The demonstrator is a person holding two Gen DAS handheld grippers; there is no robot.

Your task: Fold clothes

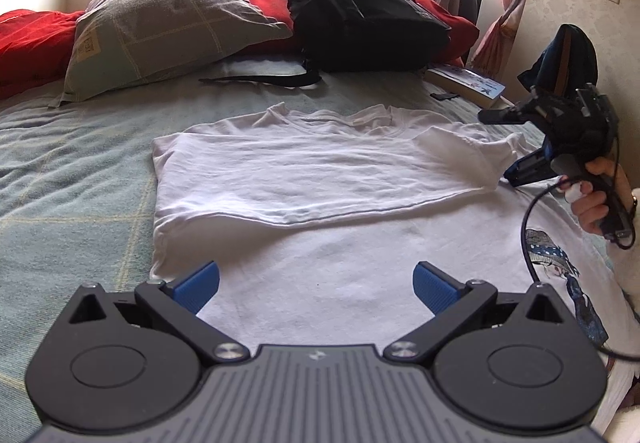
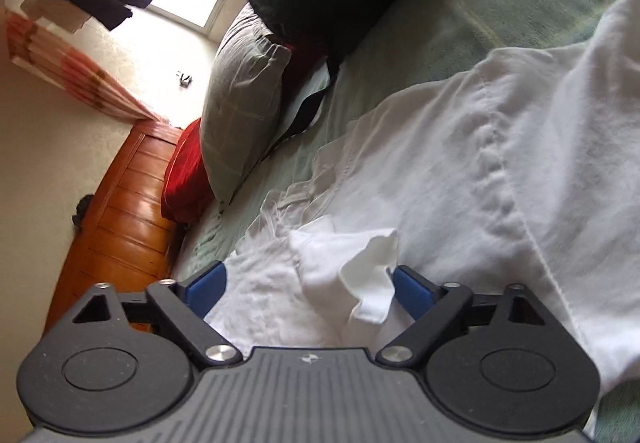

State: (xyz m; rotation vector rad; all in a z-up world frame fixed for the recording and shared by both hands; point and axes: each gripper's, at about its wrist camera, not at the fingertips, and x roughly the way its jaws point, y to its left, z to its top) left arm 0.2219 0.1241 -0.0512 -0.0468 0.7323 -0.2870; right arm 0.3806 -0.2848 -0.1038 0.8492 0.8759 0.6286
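Left wrist view. Far left: red quilt (image 1: 28,43) bunched against the wall, a grey-green checked pillow (image 1: 160,31) leaning on it. Centre back: black fabric backpack (image 1: 360,3), one strap trailing onto the pale green checked bedspread (image 1: 60,171). A paperback book (image 1: 466,83) lies just right of the backpack, near the bed edge.

White cotton T-shirt (image 1: 320,203) lies spread flat on the bedspread, centre of the bed. One layer is folded over so its hem runs across the middle of the garment; neckline toward the pillow end. A blue printed figure shows on the fabric at the right edge.

Left gripper (image 1: 316,287): blue-padded fingers spread wide, nothing between them, hovering over the near part of the shirt.

Right gripper (image 1: 516,175): seen from the side at the shirt's right sleeve, held in the person's right hand (image 1: 600,199), black cable looping down.

Right wrist view. Orange wooden panelling (image 2: 120,211) at left, then the red quilt and pillow. Right gripper (image 2: 308,295): fingers spread apart, a crumpled flap of the white sleeve lying between them; pads do not press on it, so released.
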